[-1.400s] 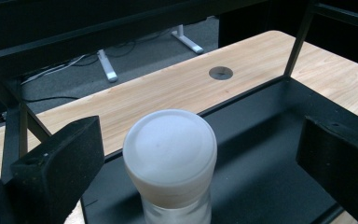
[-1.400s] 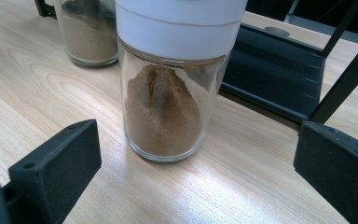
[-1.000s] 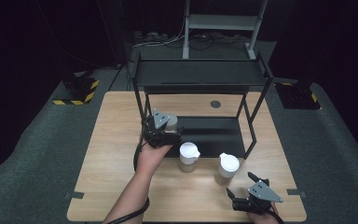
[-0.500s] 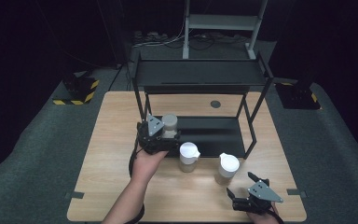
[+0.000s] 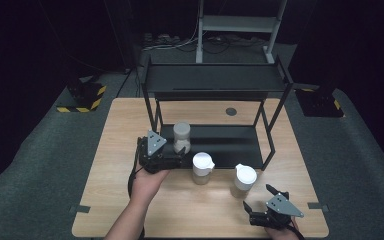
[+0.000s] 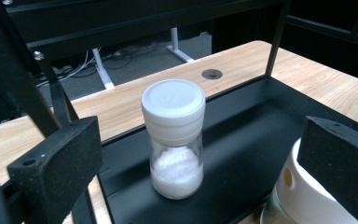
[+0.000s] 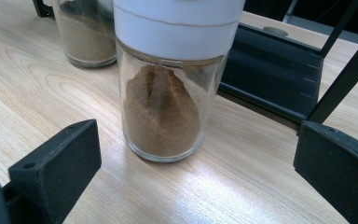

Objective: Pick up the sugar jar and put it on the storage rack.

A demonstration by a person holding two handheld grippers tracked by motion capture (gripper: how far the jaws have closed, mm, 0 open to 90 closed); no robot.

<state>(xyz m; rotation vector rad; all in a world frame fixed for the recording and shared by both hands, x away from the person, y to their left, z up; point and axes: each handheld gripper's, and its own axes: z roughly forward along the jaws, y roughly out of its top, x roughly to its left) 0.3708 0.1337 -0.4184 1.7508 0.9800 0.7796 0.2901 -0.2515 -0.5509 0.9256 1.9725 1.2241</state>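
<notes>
The table [image 7: 51,93] is pale, smooth wood grain with a soft sheen, the rack [image 5: 215,80] matt black metal, the salt jar [image 6: 175,140] and spice jars [image 7: 163,116] clear glossy glass with smooth white plastic lids, and the fingers [image 6: 56,163] rough matt black.

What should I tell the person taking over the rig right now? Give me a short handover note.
Left gripper: jaws open, holding nothing, at the front edge of the rack's bottom shelf.
Right gripper: jaws open, holding nothing, near the table's front right, aimed at the nearer brown spice jar.
Salt jar: upright on the bottom shelf, apart from both jaws.
Done: one jar shelved.
Left: probably the two brown spice jars; the other one stands on the table just in front of the shelf.
</notes>
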